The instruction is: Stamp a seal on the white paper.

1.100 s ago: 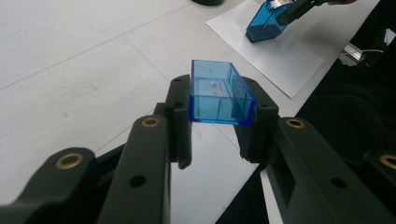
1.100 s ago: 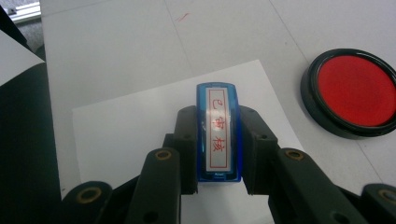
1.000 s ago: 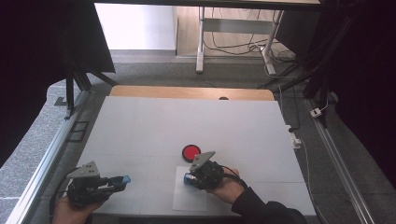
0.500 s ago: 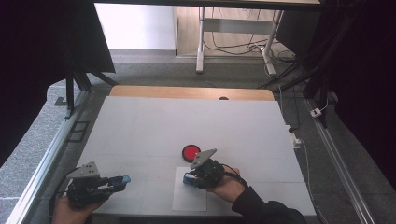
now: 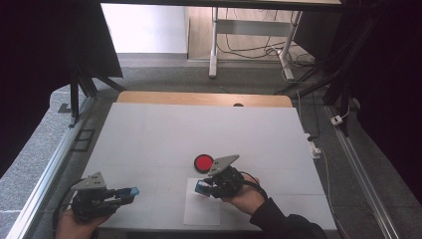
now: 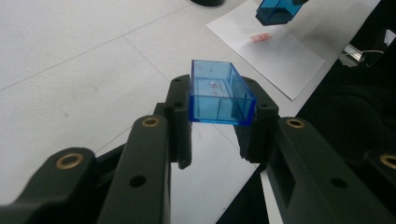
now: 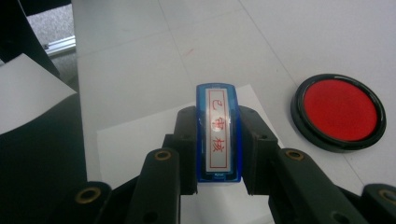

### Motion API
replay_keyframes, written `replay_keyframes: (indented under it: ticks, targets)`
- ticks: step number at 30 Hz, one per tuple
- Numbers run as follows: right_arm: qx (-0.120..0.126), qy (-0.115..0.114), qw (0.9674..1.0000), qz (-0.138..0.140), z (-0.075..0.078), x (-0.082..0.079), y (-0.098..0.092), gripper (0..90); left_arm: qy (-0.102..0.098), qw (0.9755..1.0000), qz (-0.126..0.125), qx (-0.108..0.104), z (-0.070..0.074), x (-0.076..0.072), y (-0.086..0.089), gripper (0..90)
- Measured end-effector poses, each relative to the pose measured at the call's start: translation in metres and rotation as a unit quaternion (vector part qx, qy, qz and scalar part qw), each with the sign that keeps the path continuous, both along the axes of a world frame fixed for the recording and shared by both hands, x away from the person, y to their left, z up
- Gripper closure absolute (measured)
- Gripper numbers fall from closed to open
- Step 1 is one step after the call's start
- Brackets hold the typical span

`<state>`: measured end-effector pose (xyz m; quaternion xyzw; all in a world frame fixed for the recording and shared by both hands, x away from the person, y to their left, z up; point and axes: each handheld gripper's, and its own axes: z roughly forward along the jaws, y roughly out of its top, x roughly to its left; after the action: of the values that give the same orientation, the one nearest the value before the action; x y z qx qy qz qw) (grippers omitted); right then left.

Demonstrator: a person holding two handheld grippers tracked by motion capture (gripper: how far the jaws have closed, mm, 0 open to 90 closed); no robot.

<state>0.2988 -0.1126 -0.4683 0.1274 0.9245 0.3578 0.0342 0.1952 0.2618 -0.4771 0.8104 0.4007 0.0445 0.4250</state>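
Left hand-held gripper pinching blue cap, right hand-held gripper pinching stamp, label characters blurred

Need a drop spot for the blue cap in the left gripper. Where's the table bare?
Bare: the table's whole far half, beyond the red ink pad, and the strip between the left gripper and the paper sheet. Crowded: near centre, where the right gripper holds the stamp over the sheet beside the pad.

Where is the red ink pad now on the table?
In the high view, the red ink pad sits near the table's middle, just beyond the right gripper and the white paper sheet.
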Motion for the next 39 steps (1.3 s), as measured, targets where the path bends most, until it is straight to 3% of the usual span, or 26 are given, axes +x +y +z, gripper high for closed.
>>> replay_keyframes:
  ticks: [21, 31, 39]
  targets:
    - [0.079, -0.006, 0.9967, -0.014, 0.028, 0.000, -0.015, 70.9, 0.000, 1.0000, -0.001, 0.000, 0.000, 0.000, 0.000, 68.2]
    - [0.102, -0.020, 0.9945, -0.007, 0.040, -0.003, -0.018, 70.9, 0.000, 1.0000, -0.002, 0.000, 0.000, 0.000, 0.000, 68.2]
    - [0.114, -0.018, 0.9933, -0.008, 0.045, -0.003, -0.022, 70.9, 0.000, 1.0000, -0.003, 0.002, 0.000, 0.000, -0.001, 68.2]
